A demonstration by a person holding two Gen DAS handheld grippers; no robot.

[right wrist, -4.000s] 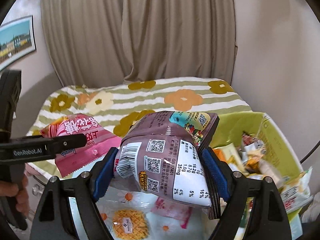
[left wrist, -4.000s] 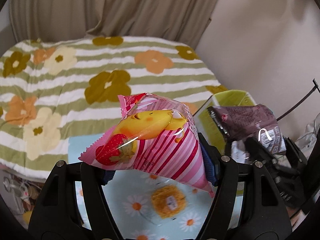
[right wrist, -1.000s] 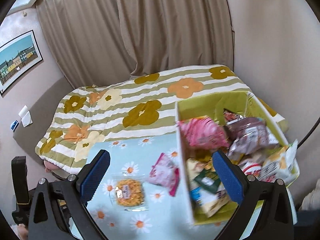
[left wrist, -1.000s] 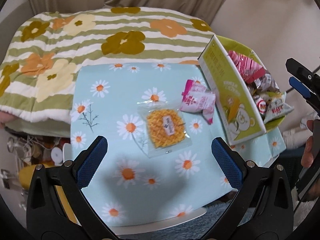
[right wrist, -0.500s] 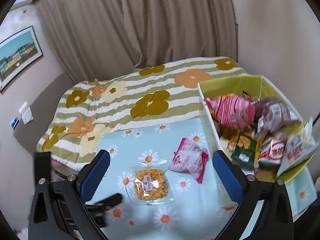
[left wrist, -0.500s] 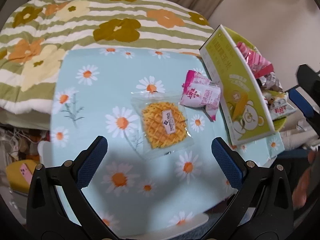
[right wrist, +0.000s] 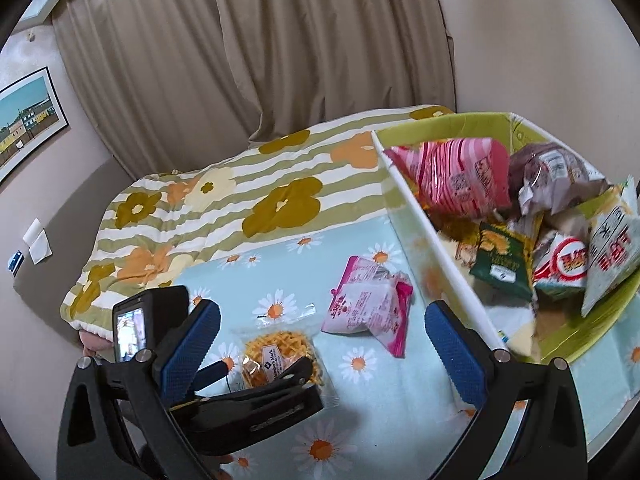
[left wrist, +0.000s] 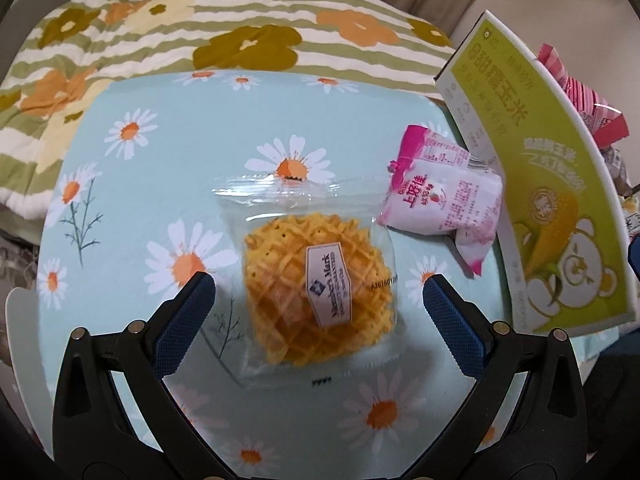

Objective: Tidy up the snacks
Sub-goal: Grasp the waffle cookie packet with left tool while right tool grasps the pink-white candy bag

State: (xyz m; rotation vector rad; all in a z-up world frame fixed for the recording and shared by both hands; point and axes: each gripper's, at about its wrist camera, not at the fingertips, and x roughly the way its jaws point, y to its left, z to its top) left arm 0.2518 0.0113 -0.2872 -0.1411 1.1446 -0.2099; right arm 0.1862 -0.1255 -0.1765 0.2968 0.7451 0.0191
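Change: both hand-held grippers are empty now; 4 s ago the left held the pink striped bag (right wrist: 452,176) and the right the brown bag (right wrist: 556,176), and both bags now lie in the green box (left wrist: 520,168).
Left hand-held gripper (left wrist: 318,316): jaws wide apart, holding nothing, lower than 1 s ago, straddling the waffle packet (left wrist: 316,284).
Waffle packet: flat on the bench (left wrist: 168,152), long axis running away from the camera, label lengthwise.
Pink pouch (left wrist: 444,200): lies tilted on the bench, just beside the box wall.
Right hand-held gripper (right wrist: 322,344): jaws wide apart, empty, above the bench.
Room: daisy-print cloth on the bench, flowered striped bed (right wrist: 208,208) behind, beige curtain (right wrist: 256,48), framed picture (right wrist: 28,116) on the left wall.
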